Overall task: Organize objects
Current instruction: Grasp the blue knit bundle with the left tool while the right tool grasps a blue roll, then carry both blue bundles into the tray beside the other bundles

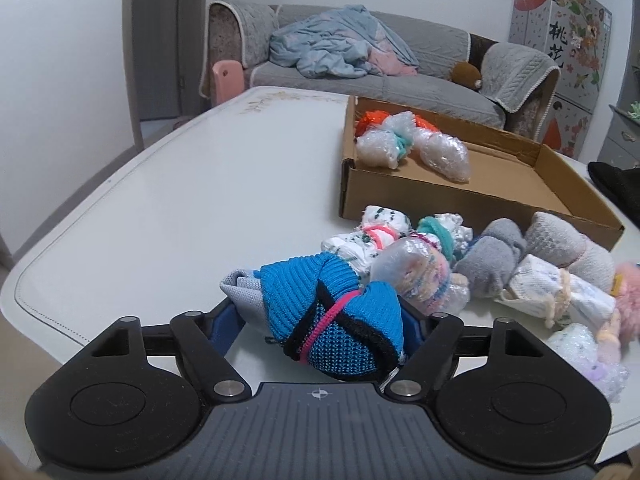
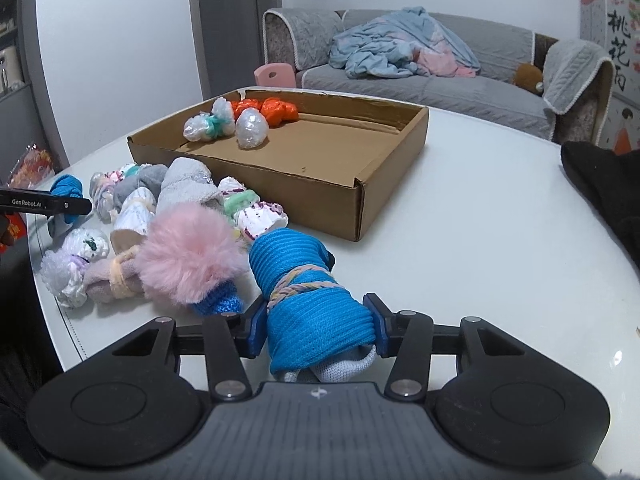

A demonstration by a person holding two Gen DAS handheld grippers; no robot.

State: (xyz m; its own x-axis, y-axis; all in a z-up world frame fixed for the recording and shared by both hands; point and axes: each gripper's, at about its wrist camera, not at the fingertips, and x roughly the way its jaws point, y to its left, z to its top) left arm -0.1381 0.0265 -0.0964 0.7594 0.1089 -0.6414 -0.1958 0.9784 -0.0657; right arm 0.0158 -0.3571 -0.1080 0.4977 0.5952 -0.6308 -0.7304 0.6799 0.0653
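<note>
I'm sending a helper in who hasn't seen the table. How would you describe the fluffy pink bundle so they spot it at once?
Start at the shallow cardboard box on the white table; a pile of tied sock bundles lies along its near side. At the pile's near edge, just left of the blue ribbed bundle in the right gripper, sits the fluffy pink bundle. It alone is furry, with a blue knit end.

A grey sofa (image 1: 376, 76) stands against the white wall (image 1: 60, 40) beyond the white table (image 1: 180, 184). A rumpled blue blanket (image 1: 336, 44) lies on its seat, a brown cushion (image 1: 466, 74) near its right arm. Left of the sofa are a grey door (image 1: 160, 40) and a pink chair (image 1: 228, 80); right of it, a cabinet (image 1: 568, 56) with flower stickers.
</note>
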